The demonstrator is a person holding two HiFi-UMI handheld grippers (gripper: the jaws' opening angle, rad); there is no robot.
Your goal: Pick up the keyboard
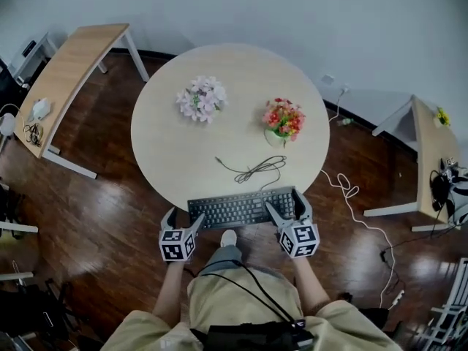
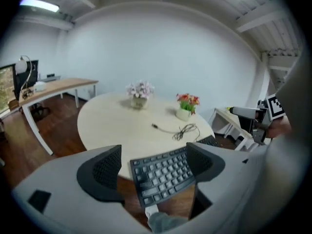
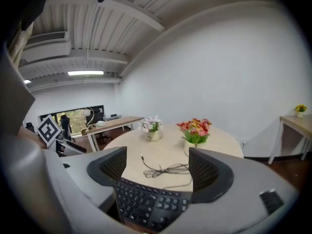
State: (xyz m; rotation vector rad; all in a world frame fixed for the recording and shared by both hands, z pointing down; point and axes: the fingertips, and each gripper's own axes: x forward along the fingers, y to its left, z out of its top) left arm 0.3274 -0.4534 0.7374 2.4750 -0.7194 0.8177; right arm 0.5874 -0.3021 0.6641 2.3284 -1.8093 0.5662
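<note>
A black keyboard (image 1: pixel 241 208) lies at the near edge of the round beige table (image 1: pixel 168 152), its cable (image 1: pixel 252 170) coiled loosely behind it. My left gripper (image 1: pixel 183 220) is open at the keyboard's left end. In the left gripper view the keyboard (image 2: pixel 163 174) shows between the wide jaws of that gripper (image 2: pixel 155 165), and the pads are clear of it. My right gripper (image 1: pixel 287 205) is open around the right end. In the right gripper view the keyboard (image 3: pixel 146 204) lies low between the spread fingers of that gripper (image 3: pixel 160 168), untouched.
A pot of pale pink flowers (image 1: pixel 202 98) and a pot of red flowers (image 1: pixel 284 119) stand on the far half of the table. A wooden desk (image 1: pixel 69 72) stands at the left, another desk (image 1: pixel 431 152) at the right, and a white cord (image 1: pixel 358 210) trails over the wooden floor.
</note>
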